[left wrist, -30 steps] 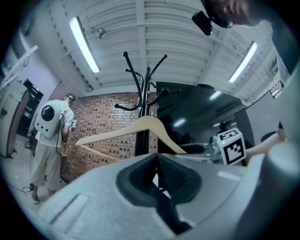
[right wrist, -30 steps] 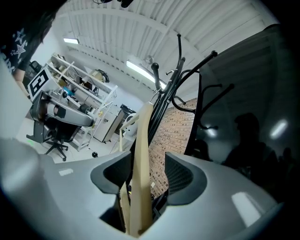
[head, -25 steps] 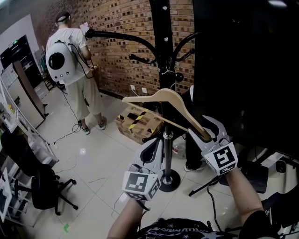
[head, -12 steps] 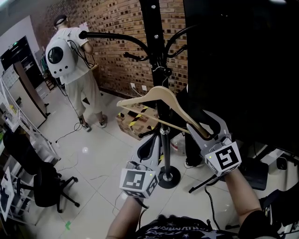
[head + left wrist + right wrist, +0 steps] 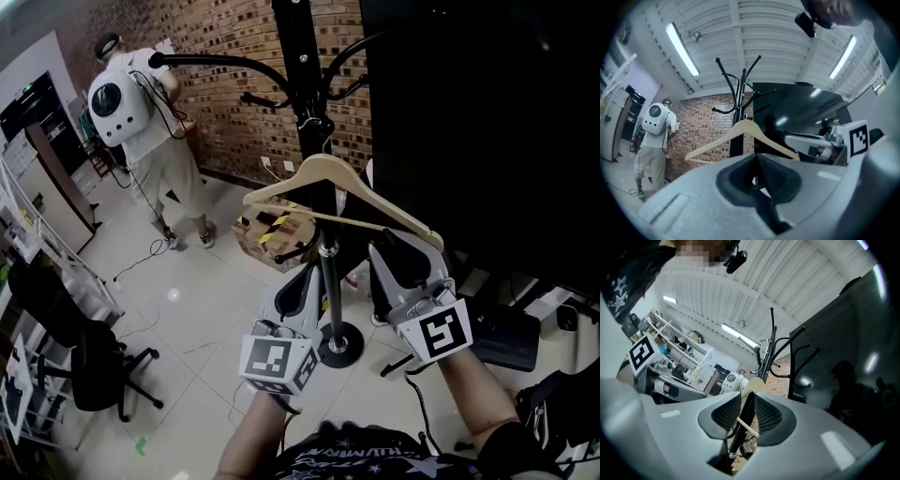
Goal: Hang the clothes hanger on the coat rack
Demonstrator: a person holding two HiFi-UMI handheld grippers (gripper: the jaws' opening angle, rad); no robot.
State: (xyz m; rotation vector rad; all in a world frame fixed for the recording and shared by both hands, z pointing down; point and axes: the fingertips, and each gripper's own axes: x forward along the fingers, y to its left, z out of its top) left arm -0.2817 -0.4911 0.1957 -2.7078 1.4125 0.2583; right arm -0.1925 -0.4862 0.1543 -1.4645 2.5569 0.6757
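A pale wooden hanger (image 5: 323,173) hangs by its wire hook from a short peg on the black coat rack (image 5: 298,56). It stands level, in front of the pole. My right gripper (image 5: 401,255) is just below the hanger's right end and apart from it. Its jaws are closing, and the pads press on nothing. In the right gripper view the hanger (image 5: 751,386) and the pole show beyond the gap between the jaws (image 5: 746,404). My left gripper (image 5: 307,286) is low beside the pole and shut on nothing. The left gripper view has the hanger (image 5: 745,129) above the left gripper (image 5: 757,161).
A person with a white backpack (image 5: 127,103) stands by the brick wall (image 5: 225,75) at the far left. A taped cardboard box (image 5: 272,234) lies behind the rack's round base (image 5: 339,345). A black office chair (image 5: 84,366) stands at the left. A dark panel (image 5: 487,122) fills the right.
The right gripper has let go of the hanger's right end, drawn back below it, and its jaws have narrowed. The hanger has moved up to the pole. The left gripper has stayed put.
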